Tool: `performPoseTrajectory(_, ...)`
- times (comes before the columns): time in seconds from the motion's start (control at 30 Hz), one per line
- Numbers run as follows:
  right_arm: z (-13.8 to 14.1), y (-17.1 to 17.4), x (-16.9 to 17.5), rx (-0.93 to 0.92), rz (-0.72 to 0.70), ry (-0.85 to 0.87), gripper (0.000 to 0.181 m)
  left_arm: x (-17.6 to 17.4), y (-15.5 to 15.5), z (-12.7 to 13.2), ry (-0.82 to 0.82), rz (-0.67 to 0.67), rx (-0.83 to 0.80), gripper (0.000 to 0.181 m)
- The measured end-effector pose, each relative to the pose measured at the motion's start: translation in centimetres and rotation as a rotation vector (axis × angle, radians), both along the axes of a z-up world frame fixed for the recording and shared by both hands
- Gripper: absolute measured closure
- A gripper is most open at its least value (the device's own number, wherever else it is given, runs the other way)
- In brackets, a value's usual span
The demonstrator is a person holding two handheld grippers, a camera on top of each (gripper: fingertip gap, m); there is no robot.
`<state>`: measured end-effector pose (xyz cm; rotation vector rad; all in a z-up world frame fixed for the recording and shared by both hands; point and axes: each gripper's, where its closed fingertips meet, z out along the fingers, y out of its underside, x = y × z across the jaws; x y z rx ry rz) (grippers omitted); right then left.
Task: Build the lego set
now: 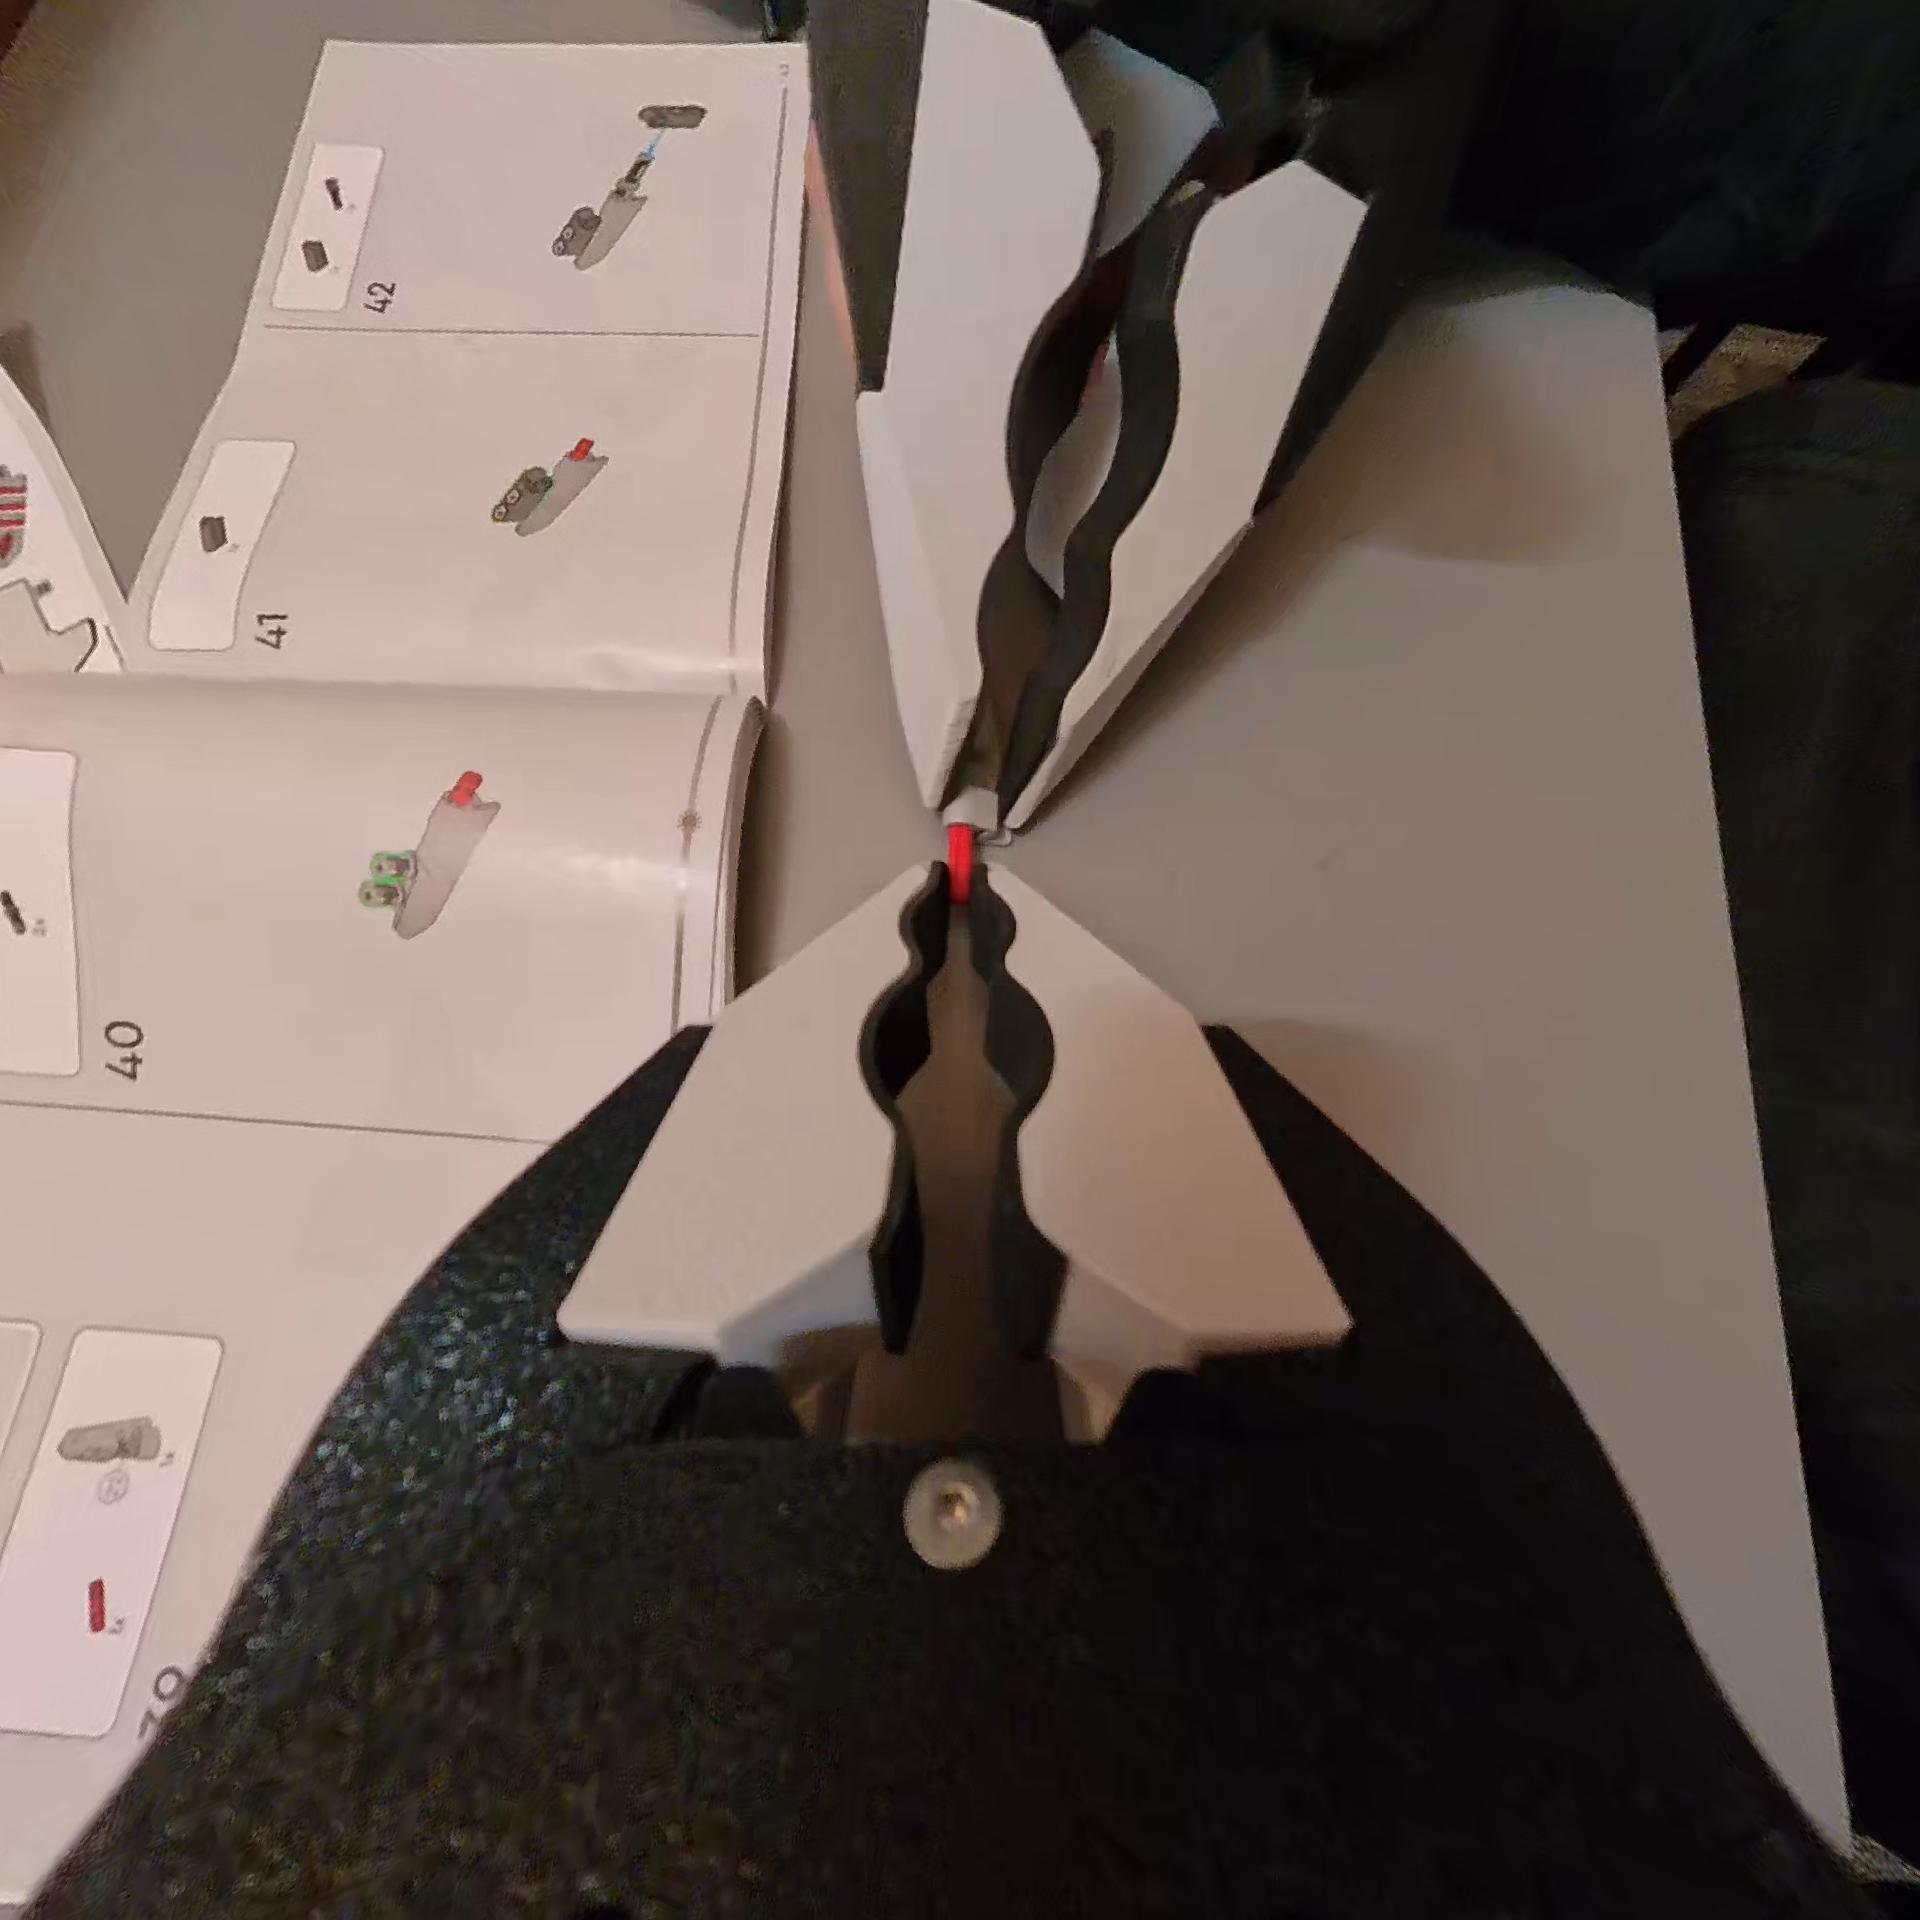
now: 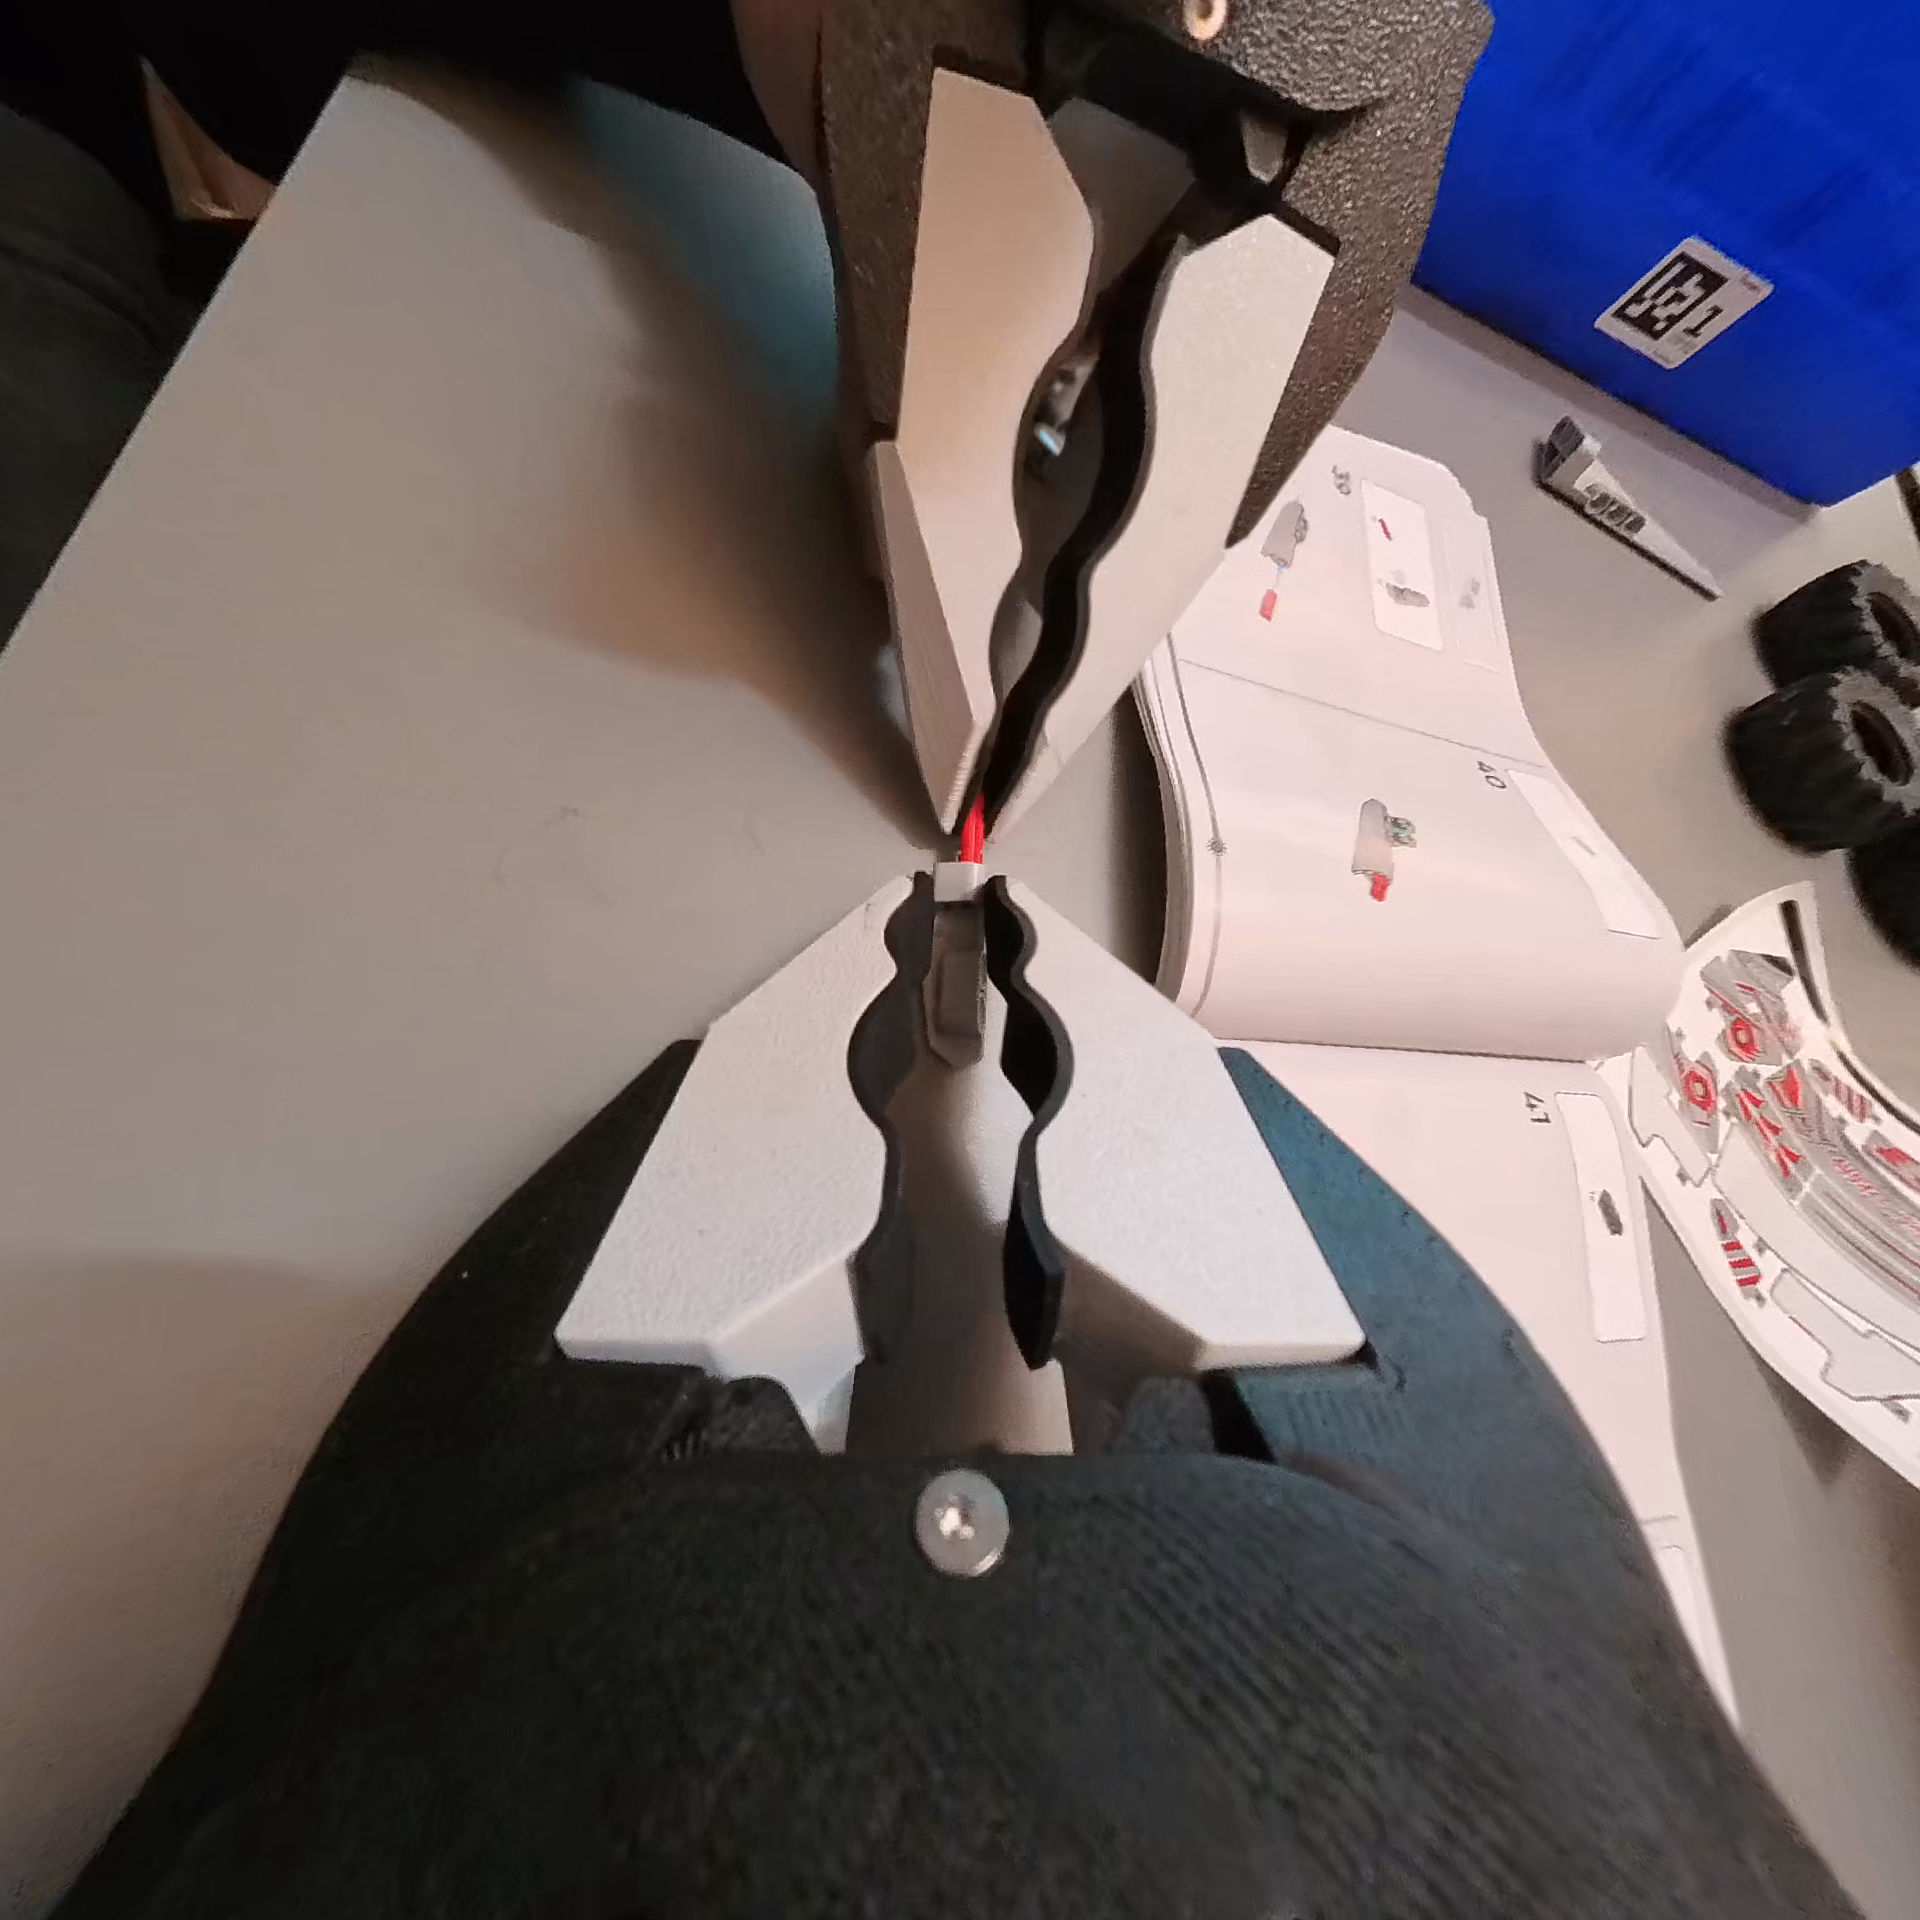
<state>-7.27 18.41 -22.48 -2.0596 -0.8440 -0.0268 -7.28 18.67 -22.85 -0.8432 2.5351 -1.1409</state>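
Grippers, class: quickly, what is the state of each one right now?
Left gripper: closed on the small red plastic peg.
Right gripper: closed on the light grey plastic beam piece.

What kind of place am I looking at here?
Probably a hobby or workshop table indoors: an open instruction booklet, a sticker sheet and loose black tyres lie on it.

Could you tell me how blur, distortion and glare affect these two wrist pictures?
Left wrist view: the straight pages of the open white instruction booklet bow under wide-angle distortion, with light glare near its spine; the small red pin is sharp. Right wrist view: the black rubber tyres at the right edge are smeared, and the pale grey table carries soft shadows.
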Motion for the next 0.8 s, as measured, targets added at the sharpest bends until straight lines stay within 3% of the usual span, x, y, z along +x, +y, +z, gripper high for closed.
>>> performPoseTrajectory(0.2, 0.03, 0.27, 0.43, 0.041, -0.025, -0.079, 0.171, 0.51, 0.32, 0.09, -0.075, 0.008, 0.074, 0.180)
performPoseTrajectory(0.4, 0.04, 0.29, 0.24, 0.068, -0.002, -0.135, 0.171, 0.15, 0.08, 0.13, 0.021, 0.025, -0.027, 0.179)
performPoseTrajectory(0.57, 0.05, 0.29, 0.21, 0.066, 0.007, -0.135, 0.171, 0.29, 0.11, 0.19, -0.111, -0.044, 0.095, 0.180)
performPoseTrajectory(0.73, 0.02, 0.22, -0.01, 0.062, 0.022, -0.108, 0.172, 0.01, -0.04, 0.21, 0.026, -0.003, -0.032, 0.179)
performPoseTrajectory(0.8, 0.02, 0.23, -0.02, 0.062, 0.025, -0.117, 0.171, 0.05, 0.00, 0.18, -0.061, -0.048, 0.031, 0.179)
